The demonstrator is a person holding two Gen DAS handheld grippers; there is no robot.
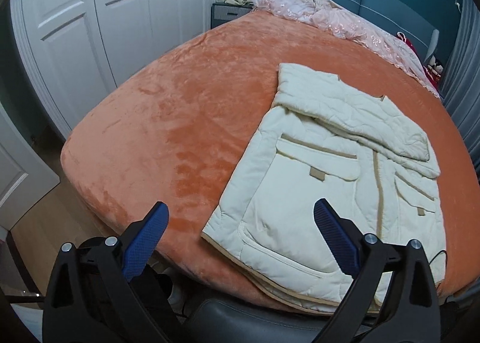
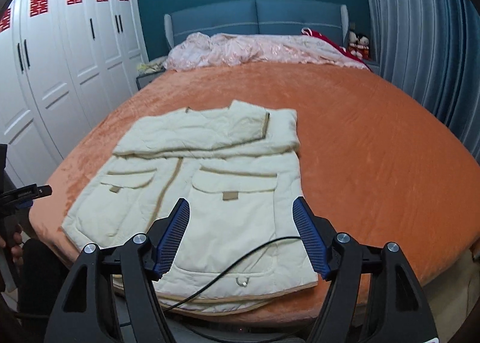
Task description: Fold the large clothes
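A cream quilted jacket (image 1: 303, 193) with tan trim and flap pockets lies flat on the orange bed (image 1: 168, 109), its sleeves folded across the chest. It also shows in the right wrist view (image 2: 216, 181). My left gripper (image 1: 240, 217) is open and empty, held above the bed's near edge, over the jacket's left hem corner. My right gripper (image 2: 241, 217) is open and empty, held above the jacket's lower part near the hem. The left gripper's tip (image 2: 42, 191) shows at the left edge of the right wrist view.
A black cable (image 2: 240, 256) trails across the jacket's hem. A crumpled pink quilt (image 2: 255, 49) lies along the blue headboard (image 2: 258, 19). White wardrobes (image 2: 60, 73) stand left of the bed, a curtain (image 2: 420, 43) right. A nightstand (image 1: 231, 13) sits at the far corner.
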